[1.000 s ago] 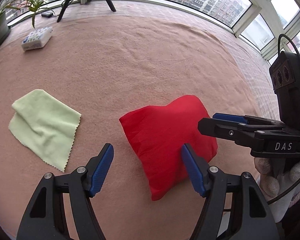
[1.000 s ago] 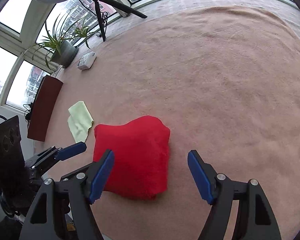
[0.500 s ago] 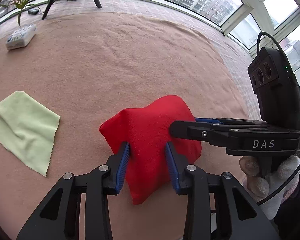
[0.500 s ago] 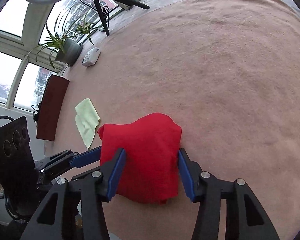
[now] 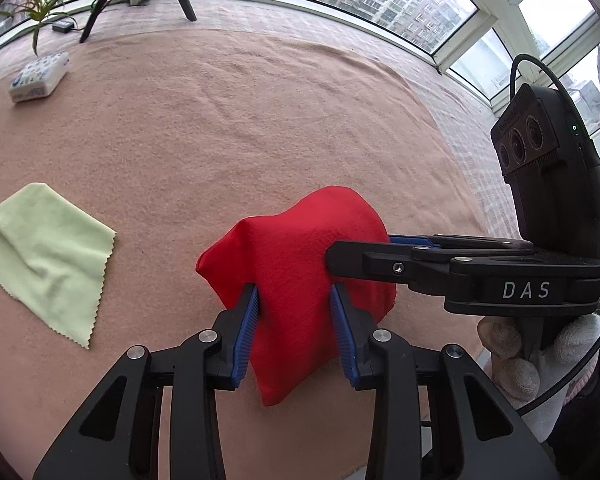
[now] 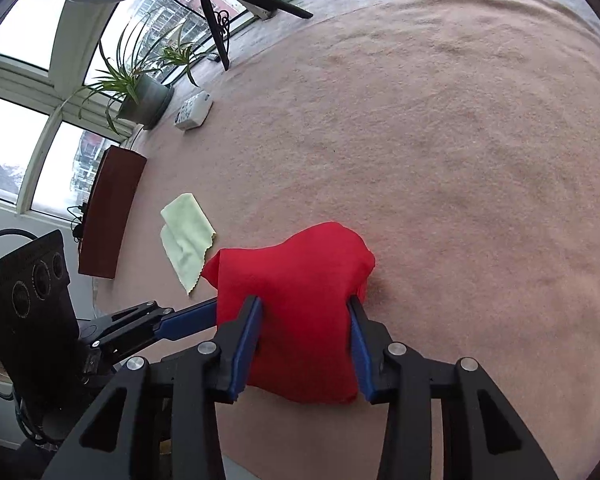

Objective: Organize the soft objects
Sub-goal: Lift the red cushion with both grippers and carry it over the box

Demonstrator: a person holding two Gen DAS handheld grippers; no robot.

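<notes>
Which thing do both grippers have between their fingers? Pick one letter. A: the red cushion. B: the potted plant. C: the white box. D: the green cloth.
A: both wrist views show the red cushion pinched between blue fingers, the left gripper from one side and the right gripper, whose fingers are closing, from the other; the green cloth lies apart on the carpet.

Home sunroom, wraparound windows [image 5: 480,8], apartment blocks outside, potted plant [image 6: 140,88], tan carpet [image 6: 440,140]

The left gripper [image 5: 294,328] pinches the red pillow [image 5: 296,280]; the right gripper [image 5: 356,258] is closing on its side.
</notes>
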